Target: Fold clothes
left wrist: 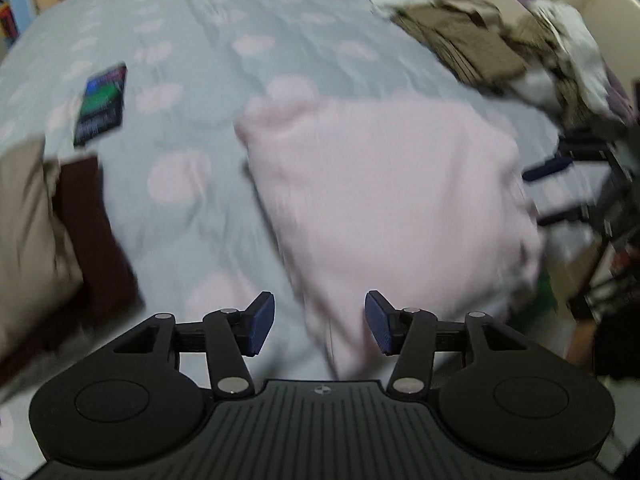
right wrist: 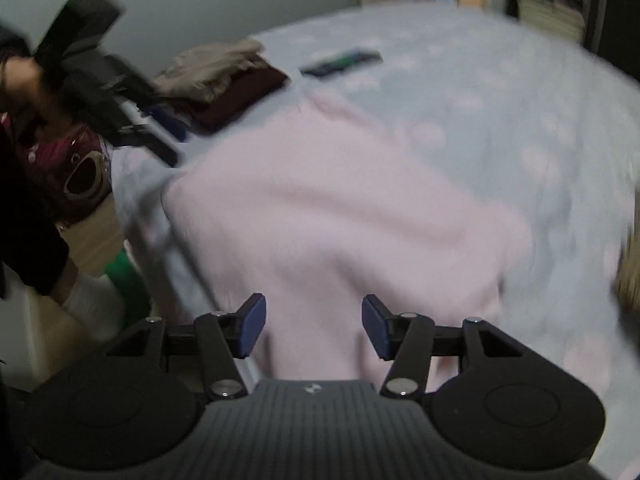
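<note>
Pink garment: lies folded on grey-and-pink bedspread. Left gripper: released, empty, above its edge. Right gripper: released, empty, over it.

Blurred throughout by motion. Pink garment smeared, folds and edges unreadable. Dark booklet print illegible. Brown clothes pile indistinct, partly cut off at right. Folded stack fuzzy.
</note>
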Motion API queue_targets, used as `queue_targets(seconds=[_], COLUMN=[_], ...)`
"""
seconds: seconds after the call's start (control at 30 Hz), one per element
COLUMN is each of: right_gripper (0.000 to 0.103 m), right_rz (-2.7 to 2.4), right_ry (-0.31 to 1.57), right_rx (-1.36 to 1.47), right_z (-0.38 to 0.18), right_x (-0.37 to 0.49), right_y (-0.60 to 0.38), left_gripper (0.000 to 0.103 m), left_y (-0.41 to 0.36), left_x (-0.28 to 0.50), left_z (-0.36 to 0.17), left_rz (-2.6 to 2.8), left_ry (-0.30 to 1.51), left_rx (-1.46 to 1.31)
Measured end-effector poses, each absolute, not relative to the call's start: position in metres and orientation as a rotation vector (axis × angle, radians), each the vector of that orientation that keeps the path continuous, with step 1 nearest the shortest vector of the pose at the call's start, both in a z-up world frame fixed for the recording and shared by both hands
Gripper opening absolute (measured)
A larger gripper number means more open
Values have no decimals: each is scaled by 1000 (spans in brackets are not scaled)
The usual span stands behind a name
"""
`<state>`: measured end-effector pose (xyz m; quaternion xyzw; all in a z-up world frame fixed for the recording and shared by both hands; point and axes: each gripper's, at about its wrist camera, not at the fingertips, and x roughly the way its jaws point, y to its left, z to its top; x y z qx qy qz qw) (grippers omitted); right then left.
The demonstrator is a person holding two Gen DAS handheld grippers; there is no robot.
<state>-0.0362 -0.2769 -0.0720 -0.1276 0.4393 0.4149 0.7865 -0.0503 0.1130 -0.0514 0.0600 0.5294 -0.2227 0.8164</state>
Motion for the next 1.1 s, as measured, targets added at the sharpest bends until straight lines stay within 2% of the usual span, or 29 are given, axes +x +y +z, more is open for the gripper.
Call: queue_targets(seconds=[0.17, 0.23, 0.3, 0.33, 0.4, 0.43, 0.47, 0.7, 0.9, 1.0, 1.03, 1.07, 1.1], right_gripper=[56, 52, 41, 30, 18, 1, 0, 0, 3, 18, 39, 46, 46], right_rz=[788, 768, 788, 798, 817, 827, 836, 744, 751, 769, 775, 778, 778], right_ry=[1078, 1117, 1153, 1171, 1206, 1223, 1240, 1239, 1257, 1226, 1216, 1211, 1209], right_rx=[-106, -33, 28, 59, 121, 152, 183, 163, 81, 124, 138, 145, 148], right_z=[-96, -102, -105, -107, -110, -111, -113, -97, -107, -103, -102, -102, -103], right_x=[-36, -33, -32, -31, -29, -28, -27, -28, -34, -34, -34, -35, -36], right_y=[-309, -313, -312, -311, -310, -310, -310, -346, -330, -333, -334, -334, -334], left_gripper=[45, 45, 45, 45, 45, 45, 45, 45, 45, 45, 45, 45, 45], left_y=[137, 136, 133, 132, 133, 133, 134, 141, 143, 144, 144, 143, 141], left_x=[-65, -66, -66, -65, -65, -65, -64, -65, -62, -62, -62, -63, -63], left_z=[-76, -80, -81, -80, -80, -80, -80, -83, -81, -81, -81, -82, -83], left_rz=[-560, -588, -597, -601, -607, -610, -612, -619, -613, -641, -648, -649, -650], left_ry=[1086, 1088, 1081, 1078, 1064, 1058, 1053, 1048, 1056, 1046, 1044, 1047, 1050], left_rx=[37, 29, 37, 35, 25, 22, 21, 21, -5, -20, -24, -23, -23])
